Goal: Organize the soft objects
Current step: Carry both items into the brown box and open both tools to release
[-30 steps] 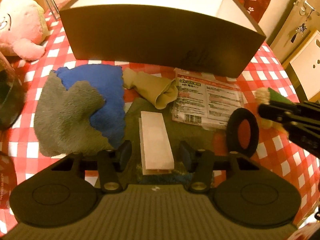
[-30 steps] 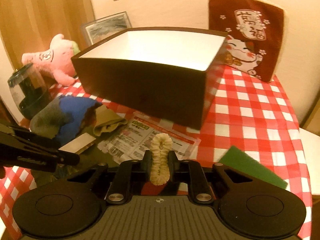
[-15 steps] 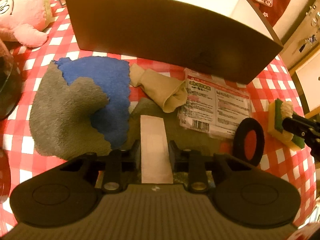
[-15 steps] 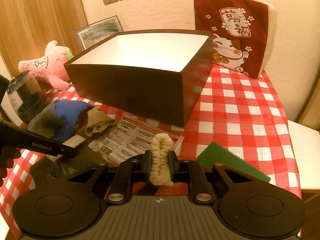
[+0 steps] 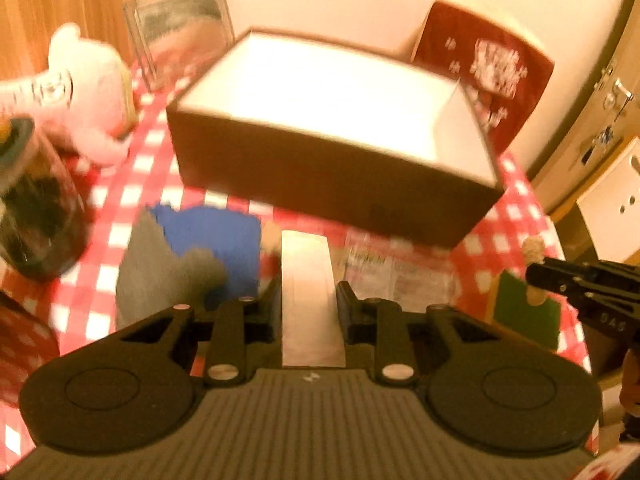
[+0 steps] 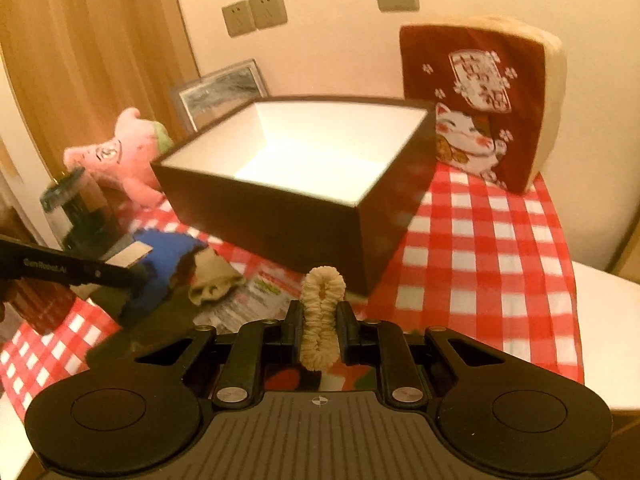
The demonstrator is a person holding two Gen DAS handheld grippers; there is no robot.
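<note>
One brown box [image 6: 280, 216], white inside, stands on the checked tablecloth [image 6: 492, 248]. Left gripper [image 5: 308, 300] clamps one pale flat rectangular sponge [image 5: 308, 296] before the box; right gripper [image 6: 320, 324] clamps one cream ruffled scrunchie [image 6: 320, 312].

Both wrist fisheyes sat just behind their own gripper, angled down over the checkered worktop [image 6: 488, 248]. Left view faced the brown box [image 5: 332, 184] head-on; right view saw it [image 6: 280, 216] corner-on, slightly farther. Both shared it.
</note>
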